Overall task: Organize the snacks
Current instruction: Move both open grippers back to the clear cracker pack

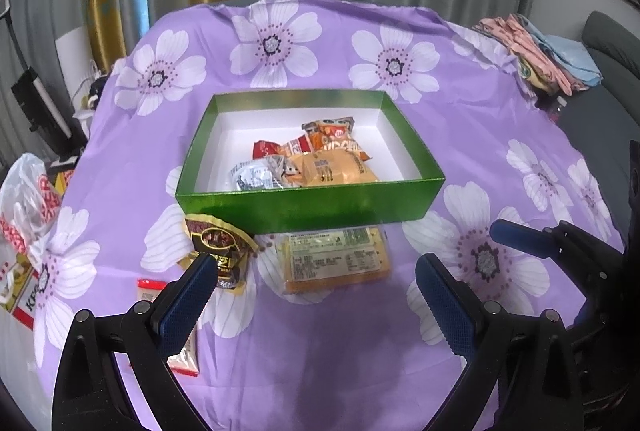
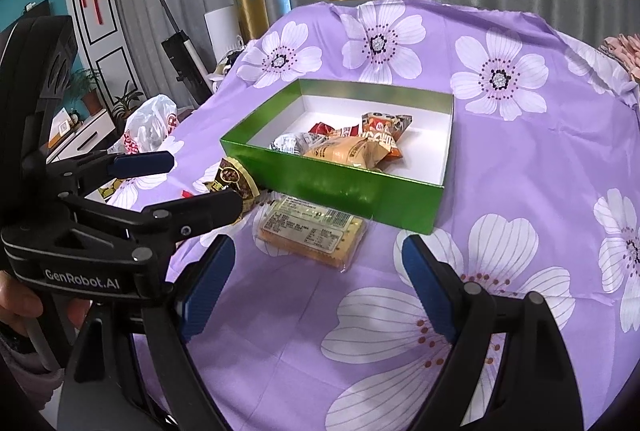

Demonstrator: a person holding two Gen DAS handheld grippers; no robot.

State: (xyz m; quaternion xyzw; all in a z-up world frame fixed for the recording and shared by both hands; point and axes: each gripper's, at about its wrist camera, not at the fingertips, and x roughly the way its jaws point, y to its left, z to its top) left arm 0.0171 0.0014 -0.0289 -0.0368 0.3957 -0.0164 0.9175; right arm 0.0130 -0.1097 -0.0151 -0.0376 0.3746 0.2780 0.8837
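Green box point(image 1: 308, 203) mid-surface on purple floral cloth point(image 1: 400, 31), holding several snack packs point(image 1: 320, 159). Orange cracker pack point(image 1: 336, 263) and dark pouch point(image 1: 220, 243) lie just before its near wall. Left gripper point(image 1: 316, 295) and right gripper point(image 2: 316, 287): fingers spread wide, grasping nothing

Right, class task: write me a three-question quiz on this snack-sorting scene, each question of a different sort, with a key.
1. True or false: the green box already holds several snack packets.
2. Which snack lies on the cloth directly in front of the box's near wall? A. the flat orange cracker pack B. a banana C. a soda can
3. Fill in: both the left gripper and the right gripper stand ____ with nothing between the jaws.

Key: 1 true; 2 A; 3 open.
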